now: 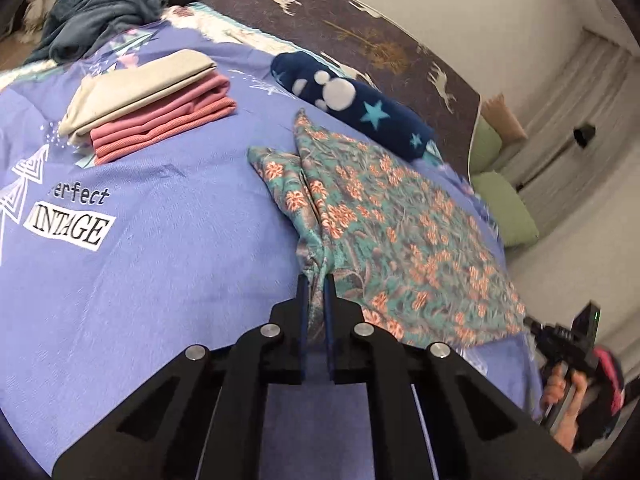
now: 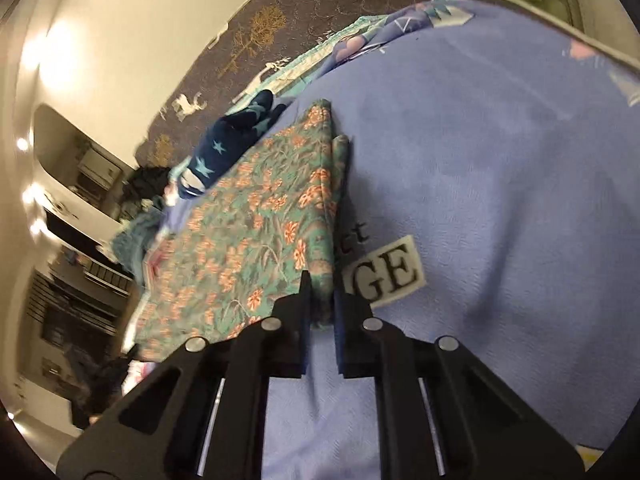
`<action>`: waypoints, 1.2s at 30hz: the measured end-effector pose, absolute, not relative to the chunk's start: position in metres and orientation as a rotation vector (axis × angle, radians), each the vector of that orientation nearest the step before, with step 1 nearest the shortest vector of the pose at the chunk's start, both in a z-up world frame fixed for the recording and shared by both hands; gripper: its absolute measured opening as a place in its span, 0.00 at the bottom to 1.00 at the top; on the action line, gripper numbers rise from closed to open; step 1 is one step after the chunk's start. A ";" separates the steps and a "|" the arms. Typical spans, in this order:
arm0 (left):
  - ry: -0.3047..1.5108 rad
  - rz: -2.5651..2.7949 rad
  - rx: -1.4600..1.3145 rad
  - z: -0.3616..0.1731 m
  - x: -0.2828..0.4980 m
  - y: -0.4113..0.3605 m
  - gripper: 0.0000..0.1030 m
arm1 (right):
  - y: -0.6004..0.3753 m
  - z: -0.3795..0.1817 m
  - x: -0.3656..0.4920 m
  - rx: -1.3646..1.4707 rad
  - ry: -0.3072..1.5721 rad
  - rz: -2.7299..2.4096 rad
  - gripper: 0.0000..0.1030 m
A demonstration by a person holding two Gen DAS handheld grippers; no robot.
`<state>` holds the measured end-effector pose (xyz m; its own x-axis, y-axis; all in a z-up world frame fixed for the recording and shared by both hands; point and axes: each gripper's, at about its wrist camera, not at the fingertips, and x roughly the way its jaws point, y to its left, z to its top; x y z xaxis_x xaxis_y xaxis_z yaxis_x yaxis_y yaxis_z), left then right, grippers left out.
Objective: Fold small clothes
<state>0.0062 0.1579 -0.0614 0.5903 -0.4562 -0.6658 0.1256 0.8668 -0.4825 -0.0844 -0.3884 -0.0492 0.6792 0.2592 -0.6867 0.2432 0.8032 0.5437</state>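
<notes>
A teal garment with orange flowers (image 1: 384,216) lies spread on the purple bedsheet (image 1: 160,280). My left gripper (image 1: 315,280) is shut on a bunched edge of it at its near side. In the right wrist view the same floral garment (image 2: 248,232) lies to the left, and my right gripper (image 2: 321,284) is shut on its near corner. The right gripper and the hand that holds it also show at the right edge of the left wrist view (image 1: 568,344).
A folded stack of beige and pink clothes (image 1: 152,108) sits at the far left of the bed. A navy star-print roll (image 1: 352,104) lies behind the floral garment. A heap of blue-grey clothes (image 1: 96,12) is at the far corner. Green cushions (image 1: 504,204) lie beyond the bed's right edge.
</notes>
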 end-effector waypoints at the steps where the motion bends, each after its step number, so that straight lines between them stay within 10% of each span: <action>1: 0.881 -0.329 -0.371 -0.063 0.002 0.157 0.01 | -0.388 -0.052 -0.083 0.640 0.853 0.004 0.09; 11: 0.802 -0.203 -0.129 -0.043 -0.010 0.143 0.00 | -0.406 -0.066 -0.087 0.602 0.880 -0.024 0.27; 16: 0.758 -0.517 0.019 -0.013 -0.008 0.026 0.37 | -0.435 -0.060 -0.056 0.648 0.878 0.028 0.29; 26: 0.720 -0.939 0.500 -0.049 -0.044 -0.218 0.56 | -0.443 -0.067 0.042 0.625 0.966 0.216 0.47; 36: 0.747 -0.946 0.562 -0.079 -0.039 -0.264 0.46 | -0.451 -0.086 0.087 0.655 0.967 0.356 0.46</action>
